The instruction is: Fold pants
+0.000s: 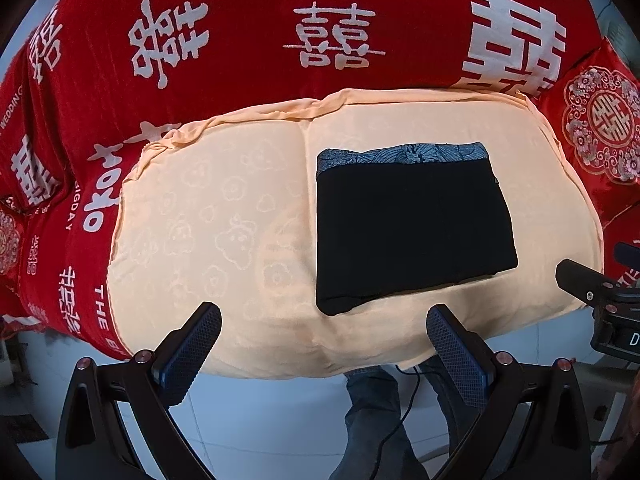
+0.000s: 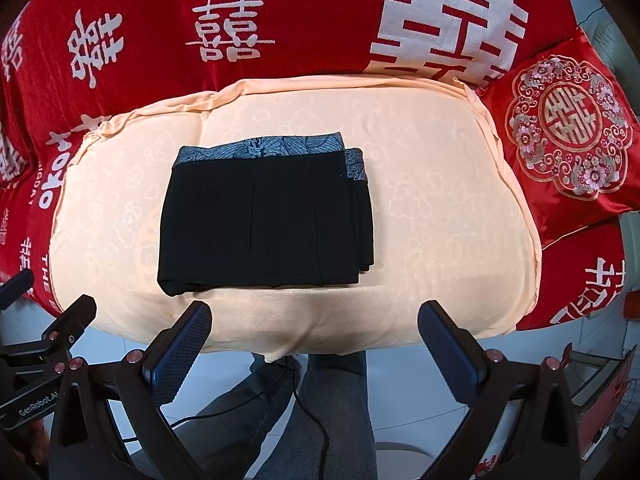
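The black pants (image 1: pixel 412 228) lie folded into a compact rectangle on a peach cushion (image 1: pixel 224 216), with a blue patterned waistband along the far edge. They also show in the right wrist view (image 2: pixel 264 220), with layered folds at the right side. My left gripper (image 1: pixel 324 344) is open and empty, held back over the cushion's near edge. My right gripper (image 2: pixel 314 340) is open and empty, also at the near edge, just short of the pants. The right gripper's finger shows at the right edge of the left wrist view (image 1: pixel 580 280).
The peach cushion (image 2: pixel 440 240) sits on a red sofa cover with white characters (image 1: pixel 280 32). A red embroidered pillow (image 2: pixel 568 128) leans at the right. The person's legs in jeans (image 2: pixel 320 420) and a black cable (image 2: pixel 316 420) are below, over a pale floor.
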The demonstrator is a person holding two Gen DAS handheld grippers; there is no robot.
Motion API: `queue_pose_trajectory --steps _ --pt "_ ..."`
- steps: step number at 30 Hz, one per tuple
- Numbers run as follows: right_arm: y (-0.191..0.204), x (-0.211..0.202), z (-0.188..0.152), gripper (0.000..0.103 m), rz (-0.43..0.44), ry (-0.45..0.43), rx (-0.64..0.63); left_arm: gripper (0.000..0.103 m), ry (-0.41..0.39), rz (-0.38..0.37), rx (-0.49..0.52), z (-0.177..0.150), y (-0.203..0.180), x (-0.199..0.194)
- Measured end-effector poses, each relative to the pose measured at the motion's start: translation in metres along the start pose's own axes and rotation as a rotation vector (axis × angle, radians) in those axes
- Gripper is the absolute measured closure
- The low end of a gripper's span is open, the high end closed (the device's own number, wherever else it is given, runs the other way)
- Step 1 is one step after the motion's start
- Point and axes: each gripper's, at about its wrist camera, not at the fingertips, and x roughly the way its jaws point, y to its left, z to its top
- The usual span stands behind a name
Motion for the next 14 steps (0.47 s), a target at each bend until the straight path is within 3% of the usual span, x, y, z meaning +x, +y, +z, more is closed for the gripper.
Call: queue_pose_trajectory --steps 14 --pt "-0.0006 0.0012 -0.0002 0.0 0.0 0.001 0.0 0.0 -0.033 -0.015 0.02 0.0055 -0.0058 -0.0042"
